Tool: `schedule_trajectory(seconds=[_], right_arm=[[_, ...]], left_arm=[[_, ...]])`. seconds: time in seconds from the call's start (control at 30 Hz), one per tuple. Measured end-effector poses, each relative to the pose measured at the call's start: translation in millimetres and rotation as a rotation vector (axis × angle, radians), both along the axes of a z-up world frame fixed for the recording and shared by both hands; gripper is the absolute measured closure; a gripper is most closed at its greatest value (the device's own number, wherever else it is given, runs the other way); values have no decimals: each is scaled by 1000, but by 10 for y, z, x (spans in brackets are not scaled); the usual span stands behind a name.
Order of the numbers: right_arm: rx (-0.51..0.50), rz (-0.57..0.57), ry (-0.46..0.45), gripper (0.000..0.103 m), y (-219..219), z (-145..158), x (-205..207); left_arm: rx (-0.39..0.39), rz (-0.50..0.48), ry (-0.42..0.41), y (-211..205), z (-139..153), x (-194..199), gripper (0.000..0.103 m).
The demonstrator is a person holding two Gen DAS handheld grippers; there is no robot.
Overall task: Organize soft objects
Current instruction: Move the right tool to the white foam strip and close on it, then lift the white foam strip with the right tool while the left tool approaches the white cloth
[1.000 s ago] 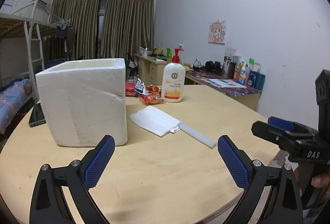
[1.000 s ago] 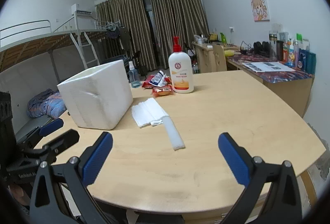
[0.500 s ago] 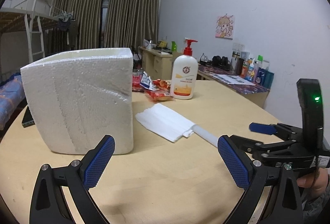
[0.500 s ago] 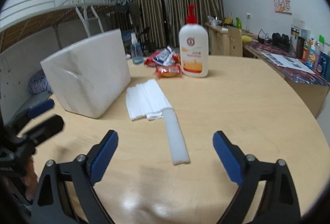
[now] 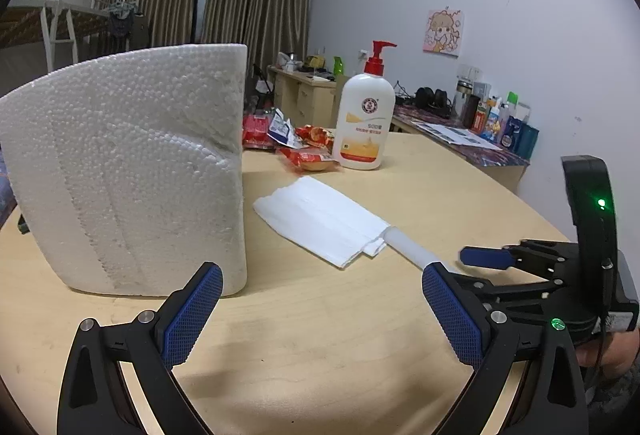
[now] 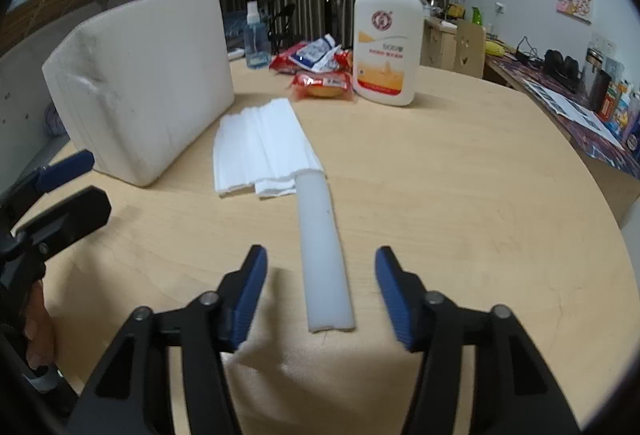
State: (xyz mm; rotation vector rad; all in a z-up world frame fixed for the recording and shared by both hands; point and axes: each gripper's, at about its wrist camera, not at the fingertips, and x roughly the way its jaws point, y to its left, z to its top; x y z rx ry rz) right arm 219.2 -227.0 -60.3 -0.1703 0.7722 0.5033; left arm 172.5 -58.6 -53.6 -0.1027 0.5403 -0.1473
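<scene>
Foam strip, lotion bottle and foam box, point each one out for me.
foam strip (image 6: 322, 255), right wrist view, middle of its length
lotion bottle (image 6: 387, 47), right wrist view, front label
foam box (image 5: 132, 171), left wrist view, near face

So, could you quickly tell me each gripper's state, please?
Left gripper: open, holding nothing.
Right gripper: closing around the white foam strip, pads not yet touching.

The white rectangular styrofoam box (image 5: 128, 171) hides the round wooden table (image 5: 320, 335) behind it, and its open top cannot be seen into. The near end of the long white foam strip (image 5: 412, 253) disappears behind the left gripper's blue-padded finger (image 5: 452, 315). The small bottles and cartons (image 5: 496, 119) on the far desk are too small to identify. The red snack packets' (image 6: 320, 75) print is unreadable.
</scene>
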Motion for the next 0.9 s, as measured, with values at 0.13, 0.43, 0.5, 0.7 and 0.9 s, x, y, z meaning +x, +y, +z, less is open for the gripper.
schedule_trajectory(seconds=[0.13,0.43,0.5,0.7,0.9], right_arm=[[-4,20,32,54,4,-27,50],[-73,31,21,65,74,-46,55],[-74,29,21,66,75,-45,65],[-52,35,29,83,20,-21,55],[3,43,41,86,-106,72,-26]], left_arm=[[-28,-9,35,52,-34,24,3],[-8,-11,48,26,-63,9,3],[3,-17,44,0,-66,5,3],[56,-15,34,-106,-57,-2,3],[48,-32,45,-207,-2,41,3]])
